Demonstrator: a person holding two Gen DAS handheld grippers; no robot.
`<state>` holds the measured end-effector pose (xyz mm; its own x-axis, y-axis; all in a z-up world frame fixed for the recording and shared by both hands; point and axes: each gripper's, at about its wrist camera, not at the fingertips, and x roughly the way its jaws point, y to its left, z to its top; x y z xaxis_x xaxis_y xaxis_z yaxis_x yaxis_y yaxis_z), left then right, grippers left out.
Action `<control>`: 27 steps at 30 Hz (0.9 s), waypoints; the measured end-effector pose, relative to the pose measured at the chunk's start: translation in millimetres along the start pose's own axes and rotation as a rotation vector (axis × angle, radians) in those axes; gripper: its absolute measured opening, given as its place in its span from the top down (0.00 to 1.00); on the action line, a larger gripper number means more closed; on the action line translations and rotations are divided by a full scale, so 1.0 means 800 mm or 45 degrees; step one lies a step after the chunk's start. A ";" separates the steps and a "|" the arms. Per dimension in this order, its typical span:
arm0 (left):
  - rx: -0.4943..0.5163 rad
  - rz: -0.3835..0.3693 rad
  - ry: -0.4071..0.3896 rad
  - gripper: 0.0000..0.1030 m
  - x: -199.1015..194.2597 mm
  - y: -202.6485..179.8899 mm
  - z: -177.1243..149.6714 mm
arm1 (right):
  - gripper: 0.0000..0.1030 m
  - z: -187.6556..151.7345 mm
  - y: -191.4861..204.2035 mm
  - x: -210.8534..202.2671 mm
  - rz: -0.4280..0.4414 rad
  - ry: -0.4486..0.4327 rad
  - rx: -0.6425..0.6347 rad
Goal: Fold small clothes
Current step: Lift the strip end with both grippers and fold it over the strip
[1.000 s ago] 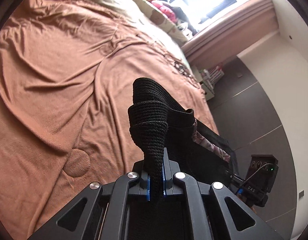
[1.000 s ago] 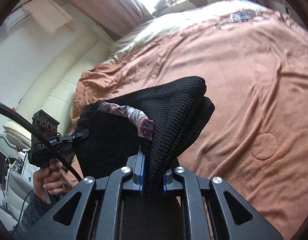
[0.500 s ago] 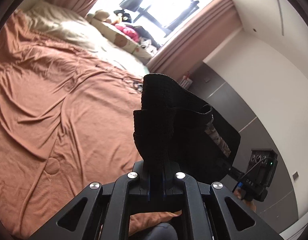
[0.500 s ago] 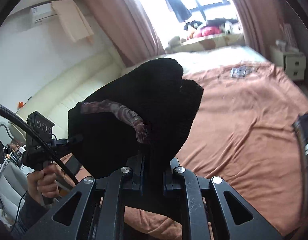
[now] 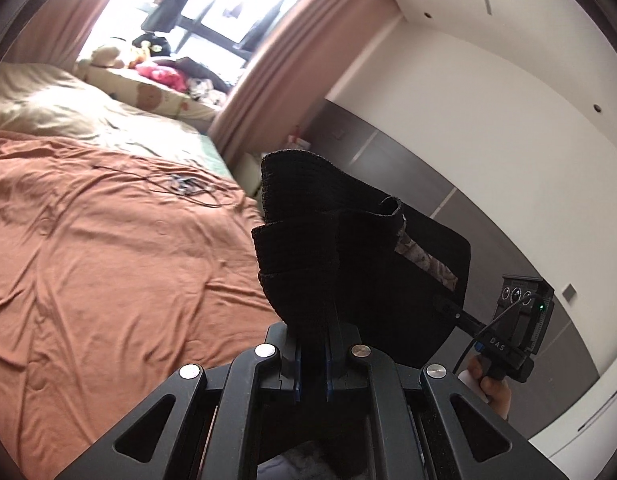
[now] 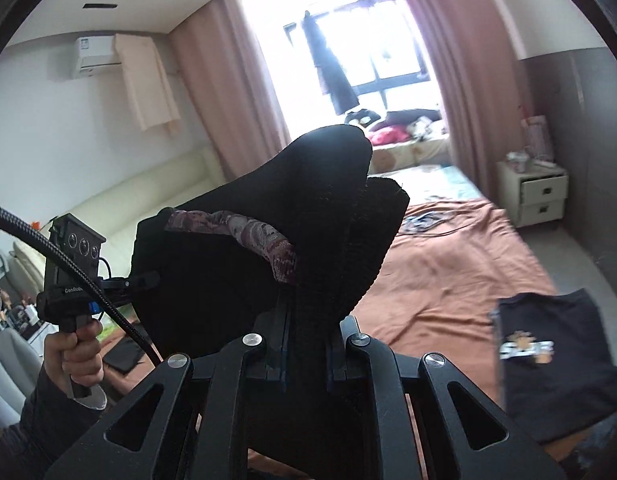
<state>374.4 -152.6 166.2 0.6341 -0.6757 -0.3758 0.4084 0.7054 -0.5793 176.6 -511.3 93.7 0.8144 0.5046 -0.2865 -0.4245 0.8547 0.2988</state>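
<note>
- Left gripper [image 5: 311, 354] and right gripper [image 6: 304, 354] each pinching bunched black knit garment [image 5: 348, 248], aloft above orange bedsheet [image 5: 120, 264].
- Risk: bunched corners slipping, spoiling the fold.

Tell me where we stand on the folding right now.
Looks done: a dark printed garment lies flat on the brown bedspread, apparently folded. In hand: the left gripper and right gripper both clamp a black knit garment, bunched and held up off the bed. Left: laying it down and folding it.
</note>
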 end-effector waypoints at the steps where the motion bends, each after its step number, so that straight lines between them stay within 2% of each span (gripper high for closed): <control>1: 0.008 -0.018 0.013 0.93 0.015 -0.008 0.001 | 0.91 -0.001 -0.009 -0.012 -0.024 -0.007 0.001; 13: 0.100 -0.224 0.172 0.93 0.186 -0.101 -0.008 | 0.91 -0.013 -0.091 -0.143 -0.303 -0.082 0.048; 20: 0.126 -0.335 0.261 0.93 0.274 -0.151 -0.018 | 0.91 -0.032 -0.113 -0.184 -0.431 -0.089 0.088; 23: 0.118 -0.370 0.298 0.93 0.306 -0.158 -0.023 | 0.91 -0.043 -0.118 -0.208 -0.485 -0.085 0.113; 27: 0.099 -0.406 0.353 0.93 0.346 -0.165 -0.032 | 0.91 -0.041 -0.101 -0.196 -0.551 -0.074 0.128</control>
<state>479.0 -438.1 120.5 0.2720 -0.8871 -0.3730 0.6107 0.4587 -0.6455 70.3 -655.1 84.6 0.9308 0.0929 -0.3535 -0.0015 0.9681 0.2505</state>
